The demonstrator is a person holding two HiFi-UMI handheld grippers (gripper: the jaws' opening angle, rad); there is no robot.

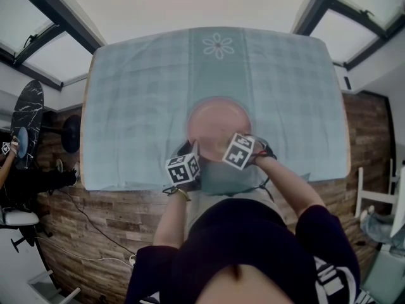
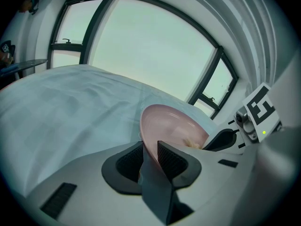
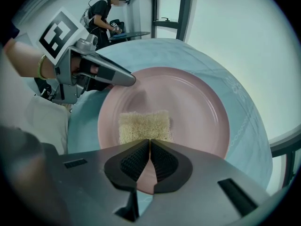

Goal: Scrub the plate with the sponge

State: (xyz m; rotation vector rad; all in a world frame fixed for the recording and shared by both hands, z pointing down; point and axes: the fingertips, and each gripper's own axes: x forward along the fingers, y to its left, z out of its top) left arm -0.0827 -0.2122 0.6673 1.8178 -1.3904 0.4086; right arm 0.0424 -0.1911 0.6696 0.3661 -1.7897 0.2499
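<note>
The head view looks steeply down from above the person onto the pale blue checked tablecloth (image 1: 126, 106) and the round pink plate (image 1: 215, 122). The left gripper view sits low at that plate's rim, facing the dark-framed windows (image 2: 141, 46); the right gripper view looks closely across its face. All three share the plate

Legible markings: none readable.
The left marker cube (image 1: 183, 169) and the right marker cube (image 1: 238, 151) carry only black-and-white square code patterns, not letters or digits. The white print on the person's dark sleeve (image 1: 332, 282) is cut off at the frame edge and too blurred to read.
</note>
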